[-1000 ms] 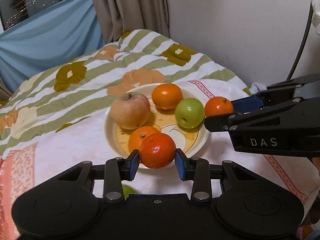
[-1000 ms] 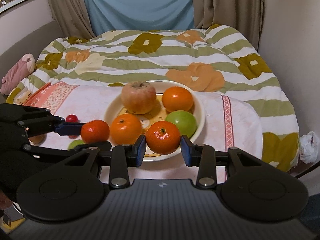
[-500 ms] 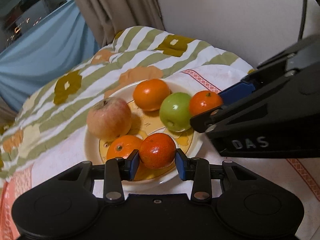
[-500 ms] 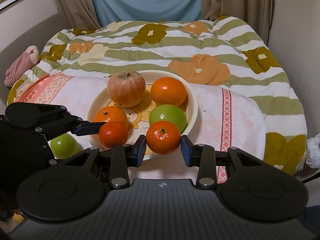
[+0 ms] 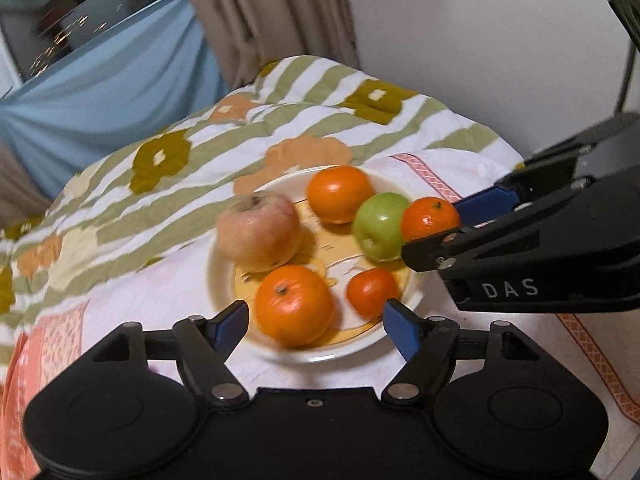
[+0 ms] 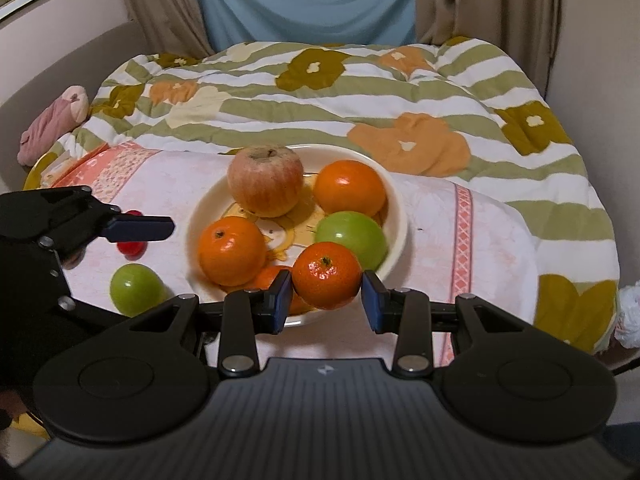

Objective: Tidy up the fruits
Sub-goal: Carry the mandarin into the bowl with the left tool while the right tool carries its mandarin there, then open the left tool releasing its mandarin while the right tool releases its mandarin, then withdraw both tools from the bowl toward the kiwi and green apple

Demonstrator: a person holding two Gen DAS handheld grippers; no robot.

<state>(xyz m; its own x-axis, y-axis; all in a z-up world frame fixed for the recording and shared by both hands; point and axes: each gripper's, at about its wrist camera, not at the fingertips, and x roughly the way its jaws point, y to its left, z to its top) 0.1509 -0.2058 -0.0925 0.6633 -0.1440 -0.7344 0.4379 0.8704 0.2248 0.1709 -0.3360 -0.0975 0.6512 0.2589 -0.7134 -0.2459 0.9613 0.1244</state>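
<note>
Right claw (image 6: 325, 302) is clamped on a mandarin (image 6: 326, 275), hovering over the plate's (image 6: 394, 204) near rim, green apple (image 6: 352, 236) just behind it. Free spot looks like it's straight ahead and down. Left claw (image 5: 314, 322) is opening, the small, blurry mandarin (image 5: 372, 290) probably released onto the plate.

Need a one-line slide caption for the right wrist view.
Right gripper holds a mandarin over the plate of fruit; a green apple waits on the cloth.
</note>
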